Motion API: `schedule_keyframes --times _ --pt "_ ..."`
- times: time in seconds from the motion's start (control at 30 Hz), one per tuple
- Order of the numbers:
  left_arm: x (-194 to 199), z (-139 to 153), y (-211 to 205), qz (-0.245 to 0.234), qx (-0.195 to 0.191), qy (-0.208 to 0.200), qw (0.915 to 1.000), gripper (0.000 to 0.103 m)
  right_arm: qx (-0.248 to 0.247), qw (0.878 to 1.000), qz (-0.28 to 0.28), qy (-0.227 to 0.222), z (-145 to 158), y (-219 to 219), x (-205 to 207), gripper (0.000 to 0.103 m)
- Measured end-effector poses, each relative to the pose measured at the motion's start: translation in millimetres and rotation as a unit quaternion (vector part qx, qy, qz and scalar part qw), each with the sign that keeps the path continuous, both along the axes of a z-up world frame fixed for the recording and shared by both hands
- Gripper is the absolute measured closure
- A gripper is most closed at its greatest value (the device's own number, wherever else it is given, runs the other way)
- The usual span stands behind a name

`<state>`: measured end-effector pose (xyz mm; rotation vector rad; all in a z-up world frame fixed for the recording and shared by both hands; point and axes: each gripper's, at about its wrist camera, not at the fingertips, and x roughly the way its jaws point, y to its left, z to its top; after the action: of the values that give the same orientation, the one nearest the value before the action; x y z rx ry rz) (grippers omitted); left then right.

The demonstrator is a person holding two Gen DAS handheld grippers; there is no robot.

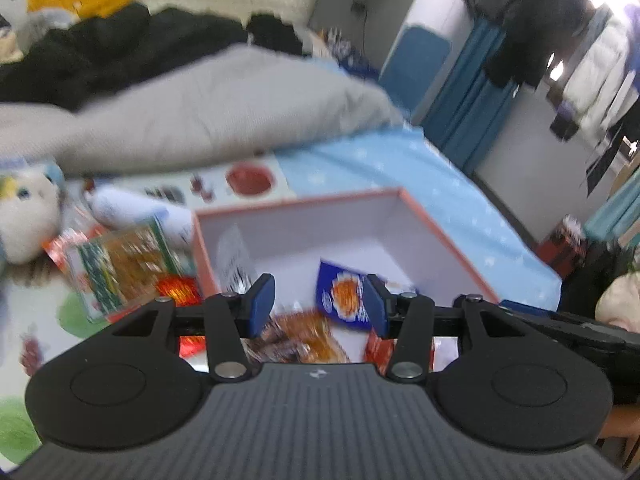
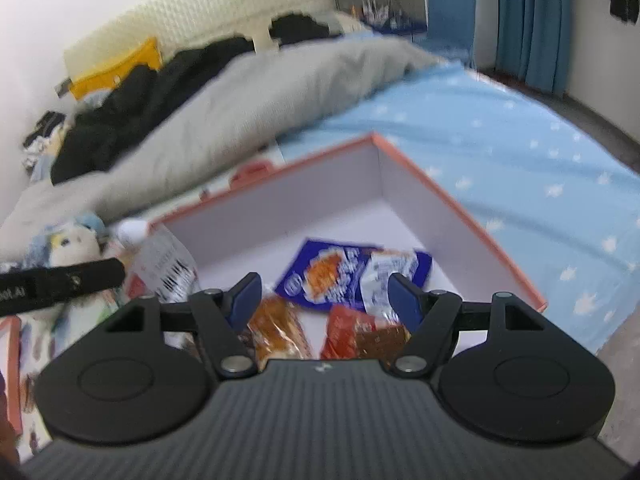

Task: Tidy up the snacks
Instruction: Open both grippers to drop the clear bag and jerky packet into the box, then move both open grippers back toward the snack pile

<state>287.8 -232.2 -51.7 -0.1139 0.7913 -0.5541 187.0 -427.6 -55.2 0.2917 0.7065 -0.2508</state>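
While both views show the box (image 2: pixel 460 208), only the left shows the green packet (image 1: pixel 120 268).

Grey duvet (image 2: pixel 224 128), plush toy (image 1: pixel 24 216), blue curtains (image 2: pixel 532 20)

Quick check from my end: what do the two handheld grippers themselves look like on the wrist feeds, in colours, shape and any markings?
Both look alike. The left gripper and right gripper each have a dark grey ribbed body bearing a small pale logo, two round black side housings, black linkage arms with silver pivot pins, and blue finger pads. No cables show. In the right view, a black bar with white lettering crosses at the left.
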Motion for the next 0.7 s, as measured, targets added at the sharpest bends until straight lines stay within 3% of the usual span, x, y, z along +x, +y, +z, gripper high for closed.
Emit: schedule_keyframes --times 0.37,0.7 --pt "-49.0 68.7 79.4 0.019 -0.026 -0.079 0.9964 0.048 -0.022 0.997 0.007 -0.08 63.6 58.0 -43.8 0.031" --pt "-101.5 76.0 161.5 0.057 -0.018 -0.105 0.9927 0.048 -0.032 0.992 0.048 -0.108 69.9 128.9 -71.5 0.031"
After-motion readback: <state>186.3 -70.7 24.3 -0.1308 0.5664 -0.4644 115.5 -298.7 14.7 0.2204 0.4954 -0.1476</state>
